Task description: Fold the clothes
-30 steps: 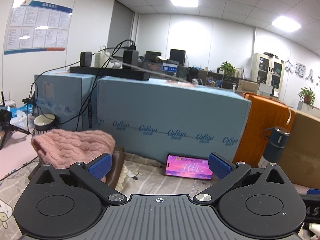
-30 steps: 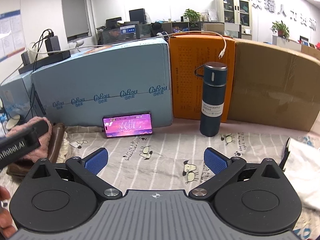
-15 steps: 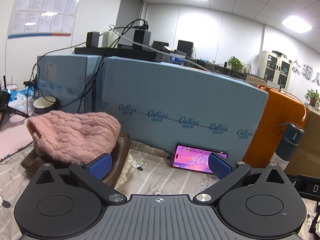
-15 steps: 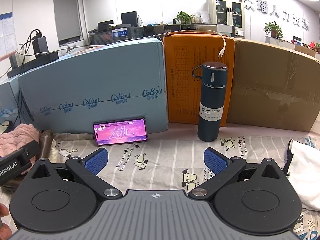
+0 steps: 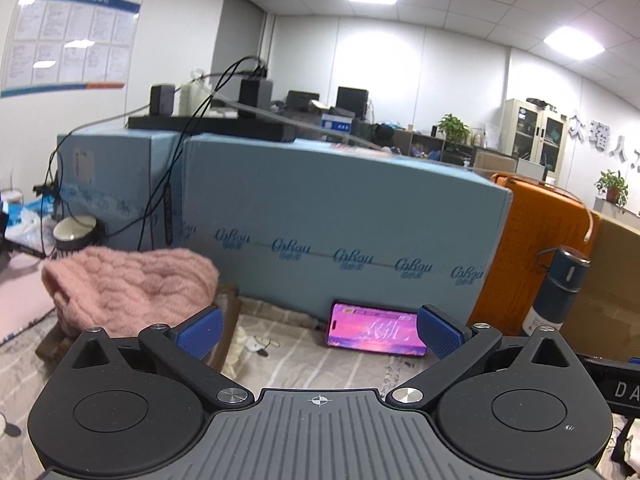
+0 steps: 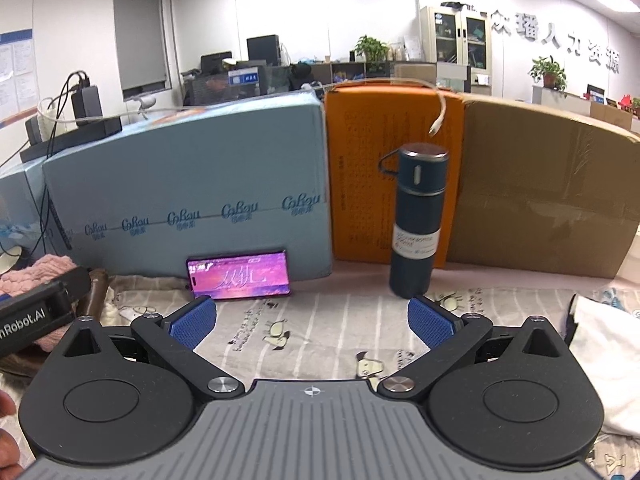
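A pink knitted sweater [image 5: 132, 288] lies folded on a brown garment [image 5: 226, 320] at the left of the table; a bit of it shows in the right wrist view [image 6: 36, 276]. A white garment [image 6: 604, 360] lies at the right edge. My left gripper [image 5: 318, 334] is open and empty, held above the patterned cloth to the right of the pink sweater. My right gripper [image 6: 312, 326] is open and empty, above the cloth between the two piles. The left gripper's body [image 6: 36, 312] shows at the left of the right wrist view.
A patterned sheet [image 6: 328, 320] covers the table. A phone [image 6: 240, 278] leans on a light blue box [image 6: 192, 192]. A dark blue flask [image 6: 416, 224] stands before an orange box [image 6: 360, 168] and a cardboard box [image 6: 540, 200]. Cables [image 5: 168, 184] hang at left.
Both grippers have drifted a little; the left view swung slightly back right and the right view tilted up. Both stay open and empty.
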{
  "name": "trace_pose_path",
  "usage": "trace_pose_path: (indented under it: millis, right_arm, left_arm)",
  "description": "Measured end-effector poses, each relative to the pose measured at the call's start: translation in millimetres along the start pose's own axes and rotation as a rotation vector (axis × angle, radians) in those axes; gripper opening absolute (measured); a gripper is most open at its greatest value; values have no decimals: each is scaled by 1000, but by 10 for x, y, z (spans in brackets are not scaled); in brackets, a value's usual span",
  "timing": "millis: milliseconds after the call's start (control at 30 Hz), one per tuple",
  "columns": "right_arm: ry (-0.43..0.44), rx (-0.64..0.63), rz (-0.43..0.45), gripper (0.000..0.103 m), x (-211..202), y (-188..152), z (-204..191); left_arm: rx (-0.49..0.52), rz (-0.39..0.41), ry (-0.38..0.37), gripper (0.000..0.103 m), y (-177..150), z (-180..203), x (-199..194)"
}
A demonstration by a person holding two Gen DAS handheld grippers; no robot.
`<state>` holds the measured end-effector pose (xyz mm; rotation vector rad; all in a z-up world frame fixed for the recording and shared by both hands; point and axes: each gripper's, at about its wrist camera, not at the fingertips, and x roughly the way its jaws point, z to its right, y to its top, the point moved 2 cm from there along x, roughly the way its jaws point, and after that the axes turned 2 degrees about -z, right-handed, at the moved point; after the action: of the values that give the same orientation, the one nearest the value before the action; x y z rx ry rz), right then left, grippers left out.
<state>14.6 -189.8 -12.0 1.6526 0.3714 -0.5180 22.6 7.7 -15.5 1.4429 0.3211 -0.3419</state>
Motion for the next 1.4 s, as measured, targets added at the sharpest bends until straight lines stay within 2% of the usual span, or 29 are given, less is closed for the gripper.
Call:
trace_pose_path:
  millis: [267, 733, 1033, 1400]
  right_arm:
    - [32, 27, 47, 103, -218, 54, 193]
    - [-6, 72, 93, 103, -488, 70, 526]
    - [-12, 87, 97, 103, -521, 69, 563]
    - [-52, 123, 120, 103, -543, 100, 604]
  left_arm:
    - [58, 72, 1, 103, 193, 212, -227]
    - [37, 58, -70, 103, 145, 389, -371]
    - [36, 58, -66, 103, 141, 339, -442]
    - [50, 63, -125, 103, 182, 383, -389]
